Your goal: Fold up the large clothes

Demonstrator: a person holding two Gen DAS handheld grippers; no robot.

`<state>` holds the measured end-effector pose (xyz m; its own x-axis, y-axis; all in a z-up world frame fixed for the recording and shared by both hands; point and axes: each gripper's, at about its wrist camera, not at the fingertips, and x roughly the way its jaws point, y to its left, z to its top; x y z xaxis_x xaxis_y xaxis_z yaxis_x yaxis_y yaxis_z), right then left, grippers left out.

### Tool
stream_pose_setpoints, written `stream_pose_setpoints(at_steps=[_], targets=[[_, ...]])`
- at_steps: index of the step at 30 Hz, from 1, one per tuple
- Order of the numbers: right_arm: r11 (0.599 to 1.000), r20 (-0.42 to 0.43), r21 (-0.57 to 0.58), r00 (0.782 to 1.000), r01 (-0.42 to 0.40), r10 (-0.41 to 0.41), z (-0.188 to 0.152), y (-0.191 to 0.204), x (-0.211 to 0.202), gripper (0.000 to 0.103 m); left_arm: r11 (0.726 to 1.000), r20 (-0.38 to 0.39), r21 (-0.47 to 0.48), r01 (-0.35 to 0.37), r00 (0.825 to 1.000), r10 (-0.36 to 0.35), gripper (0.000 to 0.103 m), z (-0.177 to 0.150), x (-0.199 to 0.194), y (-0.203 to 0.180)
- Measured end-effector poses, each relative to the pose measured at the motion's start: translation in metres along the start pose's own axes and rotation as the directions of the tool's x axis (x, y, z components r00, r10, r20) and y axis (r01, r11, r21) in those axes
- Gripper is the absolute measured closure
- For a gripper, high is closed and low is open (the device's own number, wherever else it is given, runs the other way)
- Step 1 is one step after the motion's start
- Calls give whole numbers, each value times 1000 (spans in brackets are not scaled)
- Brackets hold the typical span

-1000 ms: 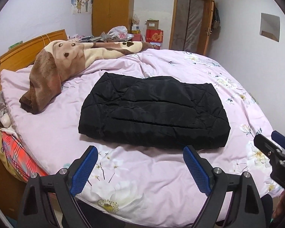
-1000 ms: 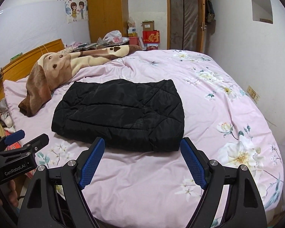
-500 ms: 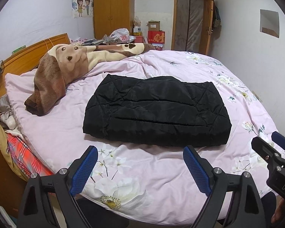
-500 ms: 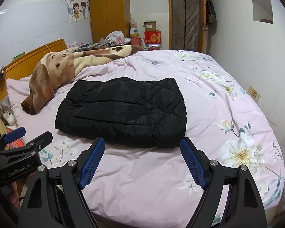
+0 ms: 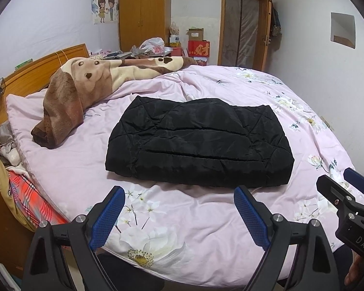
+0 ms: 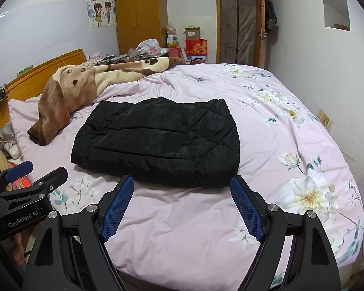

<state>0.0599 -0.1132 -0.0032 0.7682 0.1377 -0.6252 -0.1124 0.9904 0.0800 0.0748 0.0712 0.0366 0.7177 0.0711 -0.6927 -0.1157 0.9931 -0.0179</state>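
Observation:
A black quilted jacket (image 5: 199,140) lies folded into a flat rectangle in the middle of the bed, also seen in the right wrist view (image 6: 157,140). My left gripper (image 5: 179,218) hangs open over the bed's near edge, short of the jacket, with nothing between its blue pads. My right gripper (image 6: 182,206) is open too, just in front of the jacket's near hem and not touching it. Each gripper shows at the edge of the other's view: the right one (image 5: 347,198) and the left one (image 6: 34,177).
The pink floral bedcover (image 5: 182,223) spreads wide around the jacket. A brown dog-print blanket (image 5: 85,89) lies bunched at the far left by the wooden headboard (image 5: 36,72). Clothes and a plaid cloth (image 5: 24,194) hang off the left side. A wall (image 6: 327,72) runs along the right.
Both views have drawn back slightly, so the jacket sits a little farther from the fingers. The jacket has not moved and both grippers stay open.

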Motion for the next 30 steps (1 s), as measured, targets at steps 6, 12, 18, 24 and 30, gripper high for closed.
stream_pose_setpoints(at_steps=[6,12,18,24,30], targets=[[1000,1,0,1000,0,0,-1,1,-1,21,1000,21,12,-29,999,28,12,-2,-5,-2],[1000,0,-2,1000,-2,2,-1,1,-1,21,1000,17,10,-18,1000,18,12,-3,-5,-2],[1000,0,-1,1000,-2,2,-1,0,-1,21,1000,17,3,-2,1000,2,12,-3,-8,-2],[1000,1,-2,1000,-1,1,-1,1,-1,21,1000,14,4,2,1000,-2,12,-3,-8,-1],[1000,-4,-1,1000,-3,3,-2,2,-1,21,1000,11,5,-5,1000,5,12,-3,-9,-1]])
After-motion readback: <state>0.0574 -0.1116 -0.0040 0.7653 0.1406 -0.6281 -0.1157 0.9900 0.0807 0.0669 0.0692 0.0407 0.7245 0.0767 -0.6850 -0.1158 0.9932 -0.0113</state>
